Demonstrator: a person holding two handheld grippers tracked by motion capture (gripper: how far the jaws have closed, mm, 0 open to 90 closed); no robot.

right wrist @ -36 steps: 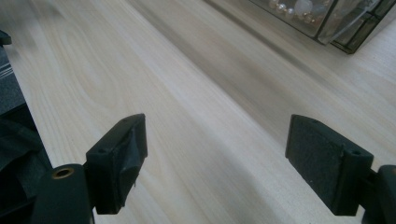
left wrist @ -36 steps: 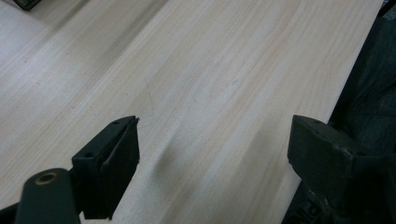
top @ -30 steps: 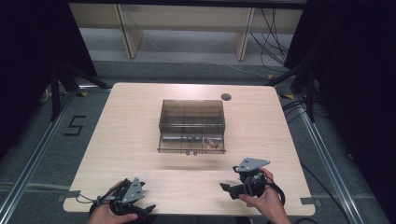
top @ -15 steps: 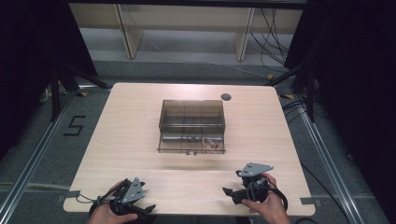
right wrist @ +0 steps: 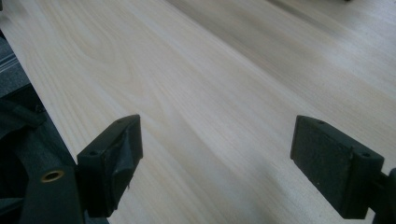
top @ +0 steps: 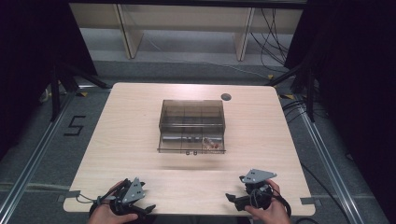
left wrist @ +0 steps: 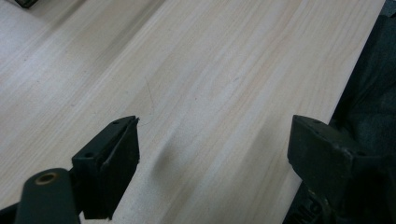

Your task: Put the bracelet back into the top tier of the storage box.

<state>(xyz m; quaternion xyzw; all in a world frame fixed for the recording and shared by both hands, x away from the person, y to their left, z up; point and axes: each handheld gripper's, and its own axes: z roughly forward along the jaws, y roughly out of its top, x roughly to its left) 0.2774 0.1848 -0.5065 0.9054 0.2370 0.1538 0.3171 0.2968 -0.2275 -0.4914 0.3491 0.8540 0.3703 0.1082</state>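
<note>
Two hand-held grippers wait at the near edge of the pale wooden table (top: 130, 121), and the smoky transparent plastic compartment box (top: 192, 125) lies ahead of both sets of jaws, well apart from either, at the middle of the table. The box runs its long side across the reach, so its front wall faces the person. The right gripper (top: 236, 199) looks slightly the nearer of the two; the left gripper (top: 140, 211) sits farther off to the box's other side. Both sets of jaws stand wide apart, holding nothing, plain in each gripper view, where bare wood grain runs between the black pads (left wrist: 114, 163). The high view alone gives the box and small items in its front compartments; what they are is too small to tell.
</note>
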